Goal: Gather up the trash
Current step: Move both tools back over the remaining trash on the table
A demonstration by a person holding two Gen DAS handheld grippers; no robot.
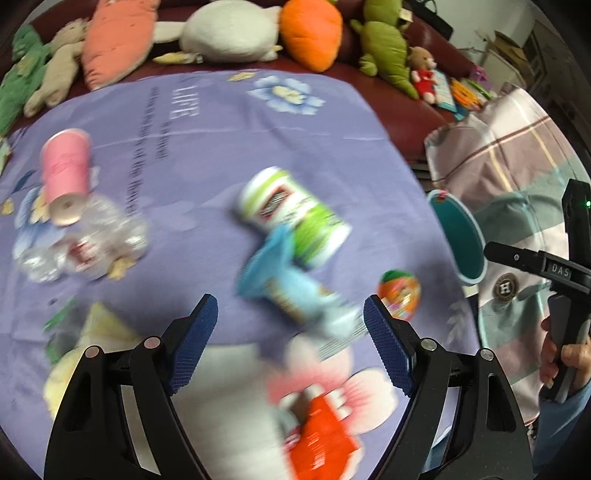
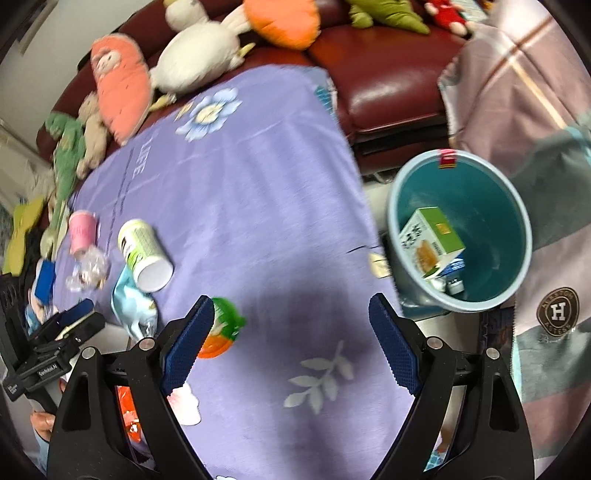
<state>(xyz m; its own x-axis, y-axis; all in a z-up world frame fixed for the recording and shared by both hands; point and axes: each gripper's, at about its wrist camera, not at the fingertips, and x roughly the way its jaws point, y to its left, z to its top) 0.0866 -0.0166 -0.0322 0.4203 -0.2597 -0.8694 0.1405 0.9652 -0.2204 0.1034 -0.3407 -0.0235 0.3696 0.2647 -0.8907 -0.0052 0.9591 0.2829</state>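
Left tool [image 1: 290,325]: I see my blue-padded fingers standing wide apart, with nothing between them, above the purple flowered cloth [image 1: 229,147] on the table.
Right tool [image 2: 290,328]: my fingers are spread just as wide and carry nothing; they hang over the cloth's edge nearest the round teal plastic bin [image 2: 517,229].
Bin: it stands off the cloth's right edge in the right wrist view, beside the dark red leather sofa [image 2: 391,77].
Inside the bin: I make out a green-and-white carton [image 2: 430,240] leaning on the wall, with small bits below it that I cannot identify.
Trash on the cloth, told from the bin: nearest is a small orange-and-green wrapper [image 2: 221,332]; further off, a light blue crumpled packet [image 1: 291,291] touches a green-and-white tub [image 1: 295,218] lying on its side; far across are a tipped pink paper cup [image 1: 66,173] and a crushed clear plastic bottle [image 1: 81,243], touching.
Near edge: an orange-red packet [image 1: 321,435], blurred.
Sofa: plush toys, among them an orange stuffed carrot [image 1: 310,33].
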